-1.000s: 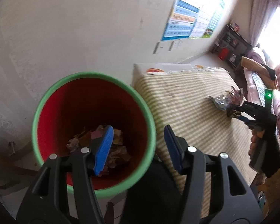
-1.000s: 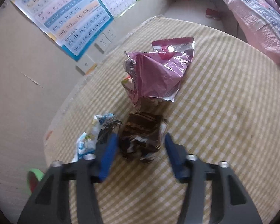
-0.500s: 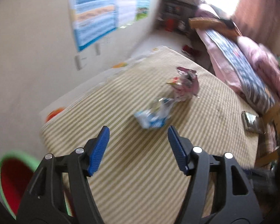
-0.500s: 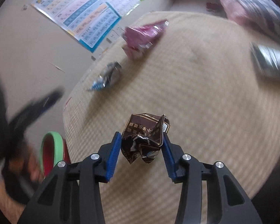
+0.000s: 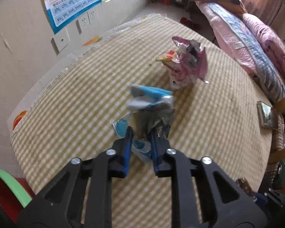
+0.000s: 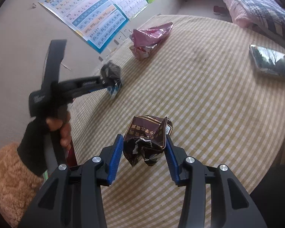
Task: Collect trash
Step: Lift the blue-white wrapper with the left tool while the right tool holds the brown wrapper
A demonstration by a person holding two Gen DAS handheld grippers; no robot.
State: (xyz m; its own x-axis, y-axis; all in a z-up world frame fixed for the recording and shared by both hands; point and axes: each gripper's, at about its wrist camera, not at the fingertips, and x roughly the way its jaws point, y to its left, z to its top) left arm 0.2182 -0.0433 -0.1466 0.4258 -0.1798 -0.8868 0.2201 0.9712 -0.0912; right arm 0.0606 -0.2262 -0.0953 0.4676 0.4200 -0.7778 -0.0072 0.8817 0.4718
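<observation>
Yellow and white checks cover the cloth on the table (image 5: 70, 102), which stands against a beige wall. A blue letter poster (image 6: 96, 20) and white wall sockets (image 5: 61, 40) are on that wall, and a bed with pink and blue quilts (image 5: 252, 43) is across the room. The left gripper (image 5: 140, 133) is squeezed tight on a crumpled blue and white wrapper (image 5: 152, 102) on the cloth. A shiny pink wrapper (image 5: 188, 64) lies just behind it. The right gripper (image 6: 144, 142) is clamped on a crumpled dark brown packet (image 6: 148, 134), lifted above the cloth. A red bin with a green rim (image 5: 7, 186) sits beside the table's corner.
</observation>
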